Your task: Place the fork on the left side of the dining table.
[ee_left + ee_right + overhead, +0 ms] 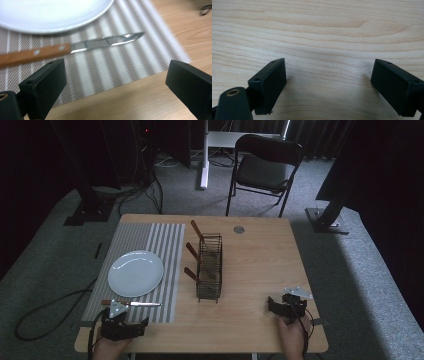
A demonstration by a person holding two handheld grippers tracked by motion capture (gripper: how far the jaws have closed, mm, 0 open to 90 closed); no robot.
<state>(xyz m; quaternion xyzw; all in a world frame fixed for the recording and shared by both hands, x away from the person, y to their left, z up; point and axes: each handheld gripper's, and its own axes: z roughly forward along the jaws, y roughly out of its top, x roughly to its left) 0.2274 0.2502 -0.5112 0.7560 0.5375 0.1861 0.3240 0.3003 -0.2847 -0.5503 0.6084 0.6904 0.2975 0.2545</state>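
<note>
At the bottom of the high view, the left gripper (pixel 121 322) sits at the lower left by the table's (pixel 260 265) near edge, held by a hand (pixel 107 349) coming in from below; the right gripper (pixel 286 307) is at the lower right, also close to the near edge and not far from the right edge. In the left gripper view the two black jaws stand wide apart with nothing between them, over the seam where the striped placemat (pixel 112 62) ends and bare wood begins. In the right gripper view the right gripper (pixel 328 82) is likewise spread wide and holds nothing, with plain wood grain across the whole upper frame. Just beyond the left gripper, a knife (pixel 132 304) with a wooden handle lies flat on the placemat (pixel 150 240), blade toward the centre of the frame; in the left gripper view the knife (pixel 72 47) crosses the middle, just beside the rim of the white plate (pixel 50 12). The plate (pixel 135 273) rests on the mat left of centre. At centre stands a dark wire rack (pixel 209 267) with three wooden handles (pixel 191 274) jutting toward the upper left; it divides the mat side from a broad bare stretch of wood at right. A small round disc (pixel 239 229) lies near the far edge. Beyond the table, a black folding chair (pixel 265 165) stands on grey carpet.
</note>
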